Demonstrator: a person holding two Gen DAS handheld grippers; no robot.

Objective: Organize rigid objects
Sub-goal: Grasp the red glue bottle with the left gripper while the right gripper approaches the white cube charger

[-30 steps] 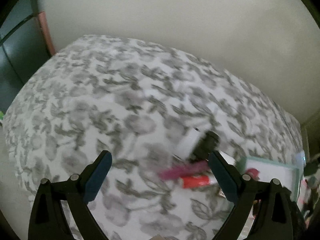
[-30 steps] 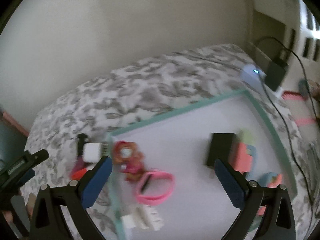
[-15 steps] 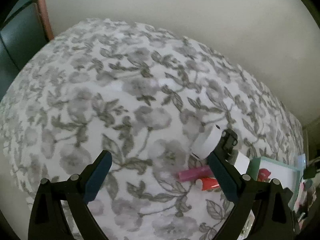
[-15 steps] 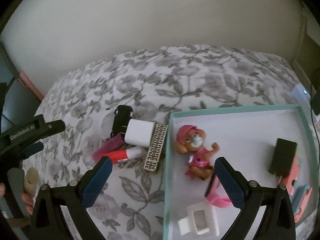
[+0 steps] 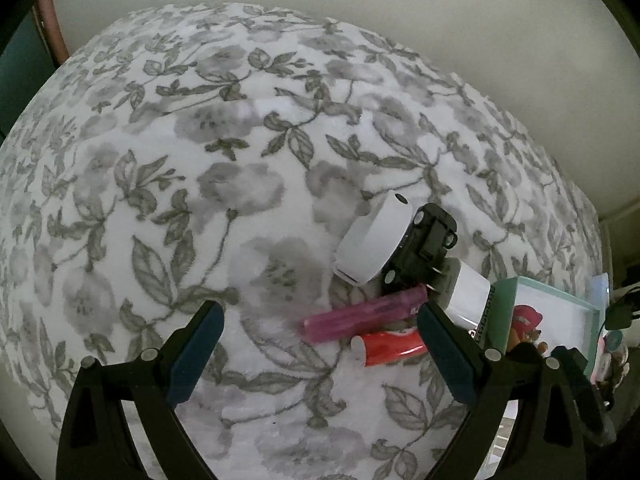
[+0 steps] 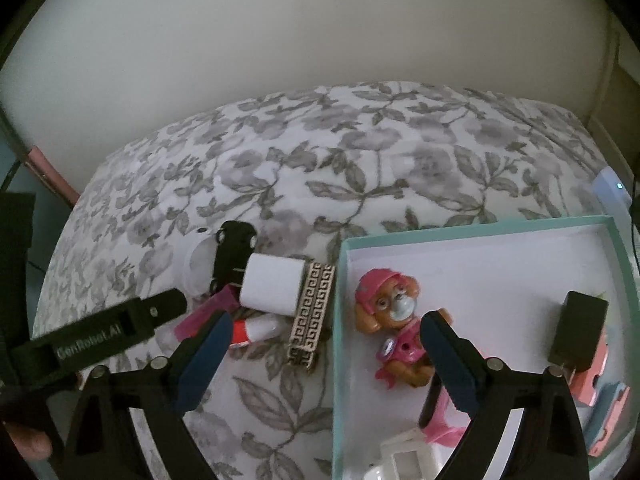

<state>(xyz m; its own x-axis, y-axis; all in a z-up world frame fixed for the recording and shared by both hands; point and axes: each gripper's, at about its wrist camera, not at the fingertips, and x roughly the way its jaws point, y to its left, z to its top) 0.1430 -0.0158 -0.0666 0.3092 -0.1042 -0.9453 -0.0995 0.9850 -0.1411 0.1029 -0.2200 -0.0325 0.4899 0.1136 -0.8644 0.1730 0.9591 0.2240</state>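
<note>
A small pile lies on the floral bedspread: a white round case [image 5: 374, 242], a black toy car [image 5: 424, 248], a pink tube [image 5: 366, 314], a red-and-white tube [image 5: 390, 346], a white charger block [image 6: 272, 288] and a patterned bar [image 6: 312, 316]. Right of the pile stands a teal-rimmed box [image 6: 340, 320] holding a pink toy pup [image 6: 394, 320], a black adapter [image 6: 578, 332] and other bits. My left gripper [image 5: 320, 350] is open just before the tubes. My right gripper [image 6: 324, 356] is open above the box's left rim.
The bedspread [image 5: 200, 160] runs back to a plain wall [image 6: 320, 32]. A pink band [image 6: 440, 428], a white block [image 6: 408, 456] and pink and blue pieces [image 6: 600, 392] lie in the box. The left gripper's body [image 6: 100, 336] shows in the right wrist view.
My left gripper has moved closer to the pile, which now sits larger and nearer its right finger. My right gripper has swung left from over the box to its left rim.
</note>
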